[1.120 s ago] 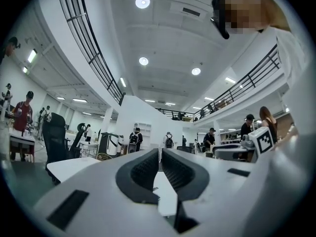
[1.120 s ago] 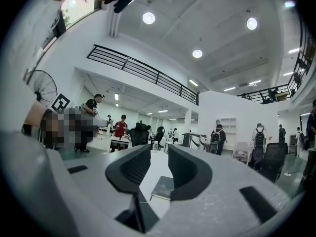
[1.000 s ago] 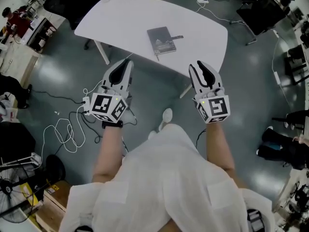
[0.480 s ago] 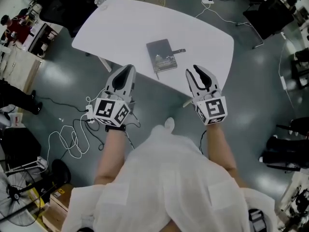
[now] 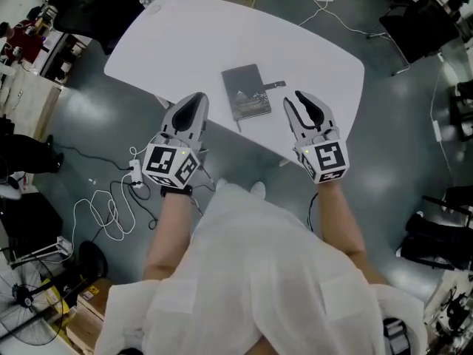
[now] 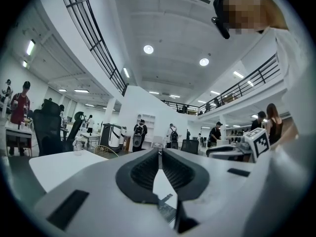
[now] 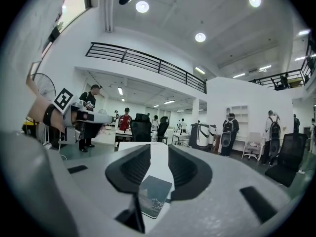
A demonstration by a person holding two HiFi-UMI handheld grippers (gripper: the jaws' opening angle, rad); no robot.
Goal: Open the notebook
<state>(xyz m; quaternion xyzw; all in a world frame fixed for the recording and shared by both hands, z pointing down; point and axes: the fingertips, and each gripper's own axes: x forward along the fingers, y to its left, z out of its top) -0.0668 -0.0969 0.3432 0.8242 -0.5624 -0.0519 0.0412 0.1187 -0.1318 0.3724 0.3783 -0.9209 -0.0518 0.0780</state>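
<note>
Although its cover is shut, the notebook (image 5: 246, 92) shows plainly in the head view: a slim dark grey book with a pale, speckled picture across the lower part of its cover, lying flat near the near edge of the white, round-cornered surface (image 5: 185, 43). A short dark tab (image 5: 275, 86) sticks out from its right edge; whether that is a strap, a marker or a pen is too small to tell, and the cover picture cannot be made out.

The left hand-held gripper (image 5: 196, 98) hangs at the surface's near edge, just left of the book, with its jaws drawn together to a thin slit and nothing between them. The right hand-held gripper (image 5: 299, 96) hangs just right of the book, jaws spread and empty.

From the left gripper view only a sliver of the notebook (image 6: 165, 209) peeps out below the closed jaws. From the right gripper view, the notebook (image 7: 154, 196) appears through the gap, its near end covered by the gripper's body.
</note>
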